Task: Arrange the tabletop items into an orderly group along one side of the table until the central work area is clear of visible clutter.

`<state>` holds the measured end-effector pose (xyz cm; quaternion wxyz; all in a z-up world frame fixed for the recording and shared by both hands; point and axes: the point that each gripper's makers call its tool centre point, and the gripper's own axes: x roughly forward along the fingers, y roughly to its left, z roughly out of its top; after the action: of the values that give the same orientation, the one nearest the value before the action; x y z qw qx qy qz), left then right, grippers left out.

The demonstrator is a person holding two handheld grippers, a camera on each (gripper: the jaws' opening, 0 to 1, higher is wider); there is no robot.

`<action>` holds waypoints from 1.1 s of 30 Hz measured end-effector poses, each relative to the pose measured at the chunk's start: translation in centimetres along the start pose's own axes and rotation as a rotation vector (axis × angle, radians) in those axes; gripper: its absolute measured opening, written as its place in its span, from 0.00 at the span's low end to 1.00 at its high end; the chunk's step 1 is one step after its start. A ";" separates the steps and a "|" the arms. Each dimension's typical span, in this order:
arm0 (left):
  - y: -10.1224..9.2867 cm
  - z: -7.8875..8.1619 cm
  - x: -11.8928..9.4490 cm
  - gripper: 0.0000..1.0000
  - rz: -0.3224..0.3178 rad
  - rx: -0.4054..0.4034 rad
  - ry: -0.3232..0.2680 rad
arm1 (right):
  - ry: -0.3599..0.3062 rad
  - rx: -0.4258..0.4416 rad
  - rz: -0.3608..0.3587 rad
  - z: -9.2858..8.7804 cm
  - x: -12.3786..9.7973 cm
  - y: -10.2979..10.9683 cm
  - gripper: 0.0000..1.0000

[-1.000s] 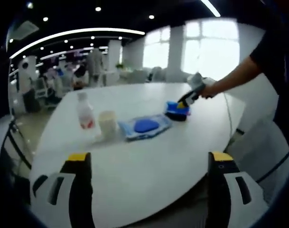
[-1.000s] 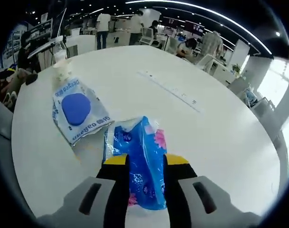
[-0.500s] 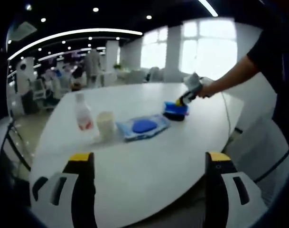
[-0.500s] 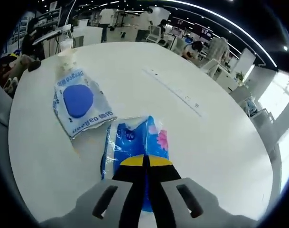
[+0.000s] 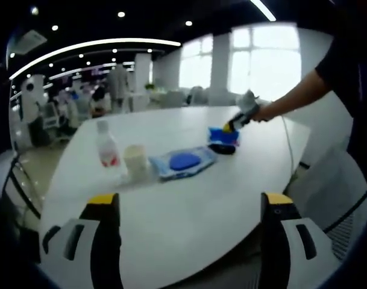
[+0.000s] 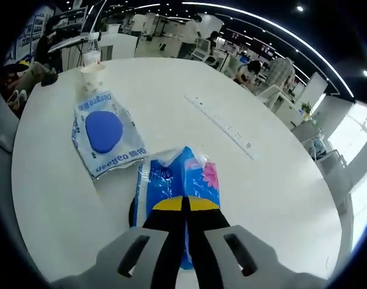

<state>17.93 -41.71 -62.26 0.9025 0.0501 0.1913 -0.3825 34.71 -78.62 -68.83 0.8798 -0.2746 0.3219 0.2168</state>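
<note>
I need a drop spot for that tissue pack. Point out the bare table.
Bare: the table right of the tissue pack, past the power strip; also the near edge before the left tongs. Crowded: the row of bottle, cup and wipes pouch.

The table (image 6: 273, 180) is plain white. At lower centre of the right gripper view, the tissue pack (image 6: 177, 186) is bright blue with pale lettering and a pink flower at its right edge. Left of it, the flat pouch (image 6: 106, 139) is pale blue-white with a solid dark blue oval and blue writing. In the left gripper view, the cup (image 5: 135, 161) is cream, and the bottle (image 5: 107, 146) is clear with a red-and-white label. Both grippers have white bodies, black jaws and yellow tips.
</note>
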 end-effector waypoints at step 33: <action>0.2 -0.4 0.1 0.96 0.009 0.008 0.025 | -0.146 -0.082 0.118 8.4 3.7 4.3 0.00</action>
<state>18.02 -41.56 -62.71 0.9016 0.0593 0.2008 -0.3786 38.68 -69.35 -67.45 0.8746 -0.2743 0.2634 0.3008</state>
